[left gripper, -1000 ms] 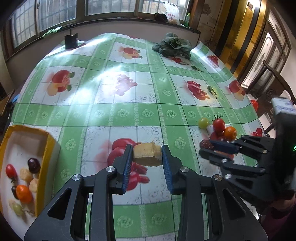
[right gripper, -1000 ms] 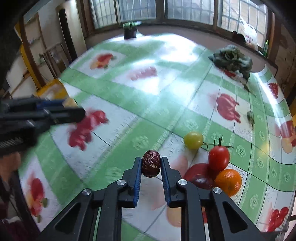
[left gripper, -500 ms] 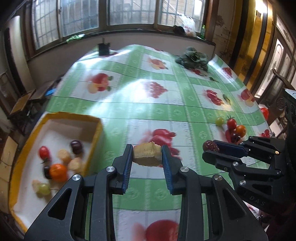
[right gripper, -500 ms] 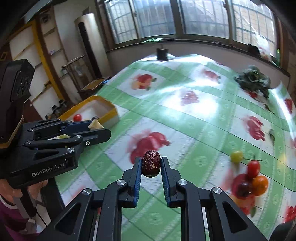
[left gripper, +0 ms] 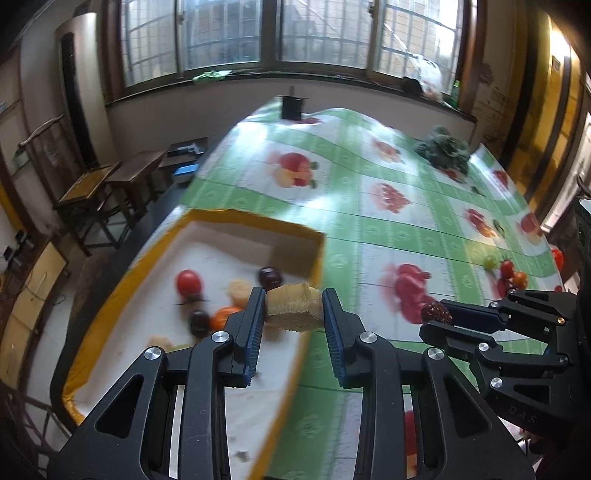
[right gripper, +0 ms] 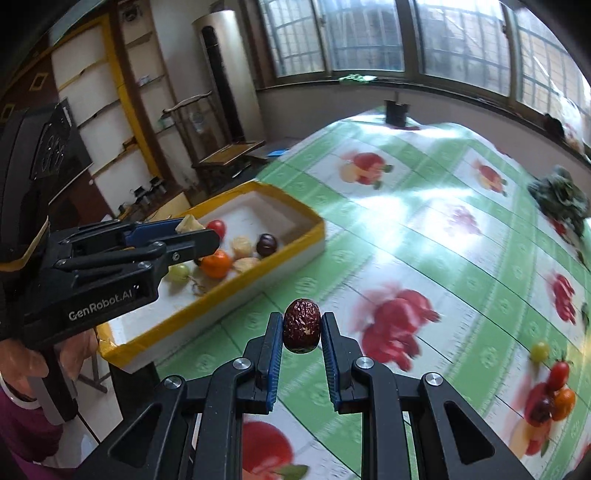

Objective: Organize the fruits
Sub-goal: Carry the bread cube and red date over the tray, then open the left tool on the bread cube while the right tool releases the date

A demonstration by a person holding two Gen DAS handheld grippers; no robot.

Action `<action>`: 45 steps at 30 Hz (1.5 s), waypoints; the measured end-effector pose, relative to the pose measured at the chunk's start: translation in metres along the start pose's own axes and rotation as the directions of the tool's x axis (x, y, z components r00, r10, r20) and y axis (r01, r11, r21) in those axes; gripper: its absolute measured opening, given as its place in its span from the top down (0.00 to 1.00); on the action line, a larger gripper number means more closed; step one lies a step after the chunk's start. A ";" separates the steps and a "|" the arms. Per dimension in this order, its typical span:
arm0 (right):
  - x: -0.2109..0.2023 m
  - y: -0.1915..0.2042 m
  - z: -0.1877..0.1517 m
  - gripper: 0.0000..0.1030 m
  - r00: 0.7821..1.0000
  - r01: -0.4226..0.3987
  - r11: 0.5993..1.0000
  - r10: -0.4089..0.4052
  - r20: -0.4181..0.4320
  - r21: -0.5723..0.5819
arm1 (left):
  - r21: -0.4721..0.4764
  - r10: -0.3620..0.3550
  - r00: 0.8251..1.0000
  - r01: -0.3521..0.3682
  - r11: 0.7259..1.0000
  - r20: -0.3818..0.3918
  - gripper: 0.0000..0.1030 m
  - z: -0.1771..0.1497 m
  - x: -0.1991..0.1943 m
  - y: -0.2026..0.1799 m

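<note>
Green-checked cloth with fruit prints covers the table (left gripper: 369, 236). Left tool (left gripper: 294, 314) is clamped on a pale yellow fruit chunk (left gripper: 293, 308), held above the yellow-rimmed tray (left gripper: 255, 218) (several fruits already inside). Right tool (right gripper: 301, 328) grips a wrinkled red date (right gripper: 301, 325) over the cloth, near the tray.

Barred windows (left gripper: 280, 33), wooden chairs (left gripper: 92, 192) by pale wall (left gripper: 40, 92)

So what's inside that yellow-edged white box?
The yellow-edged white box holds a red tomato, dark plum, orange fruit, green grape and pale pieces. The left gripper hides some.
</note>
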State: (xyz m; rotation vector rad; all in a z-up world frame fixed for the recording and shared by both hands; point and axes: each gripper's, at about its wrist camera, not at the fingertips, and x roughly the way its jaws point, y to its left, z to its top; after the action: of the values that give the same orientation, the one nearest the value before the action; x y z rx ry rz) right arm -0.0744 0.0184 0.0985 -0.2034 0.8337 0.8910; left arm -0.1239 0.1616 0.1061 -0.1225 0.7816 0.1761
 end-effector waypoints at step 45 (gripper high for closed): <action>0.125 0.094 0.040 0.79 0.977 -0.134 0.968 0.094 -0.190 -0.212 | -0.162 0.097 0.983 -0.122 0.979 -0.157 0.69 -0.043 0.039 0.104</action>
State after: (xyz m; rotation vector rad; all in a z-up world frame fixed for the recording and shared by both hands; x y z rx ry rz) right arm -0.0801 0.1729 0.0523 -0.4414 0.9171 1.0882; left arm -0.1475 0.2605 0.0434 -0.2570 0.9217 0.3424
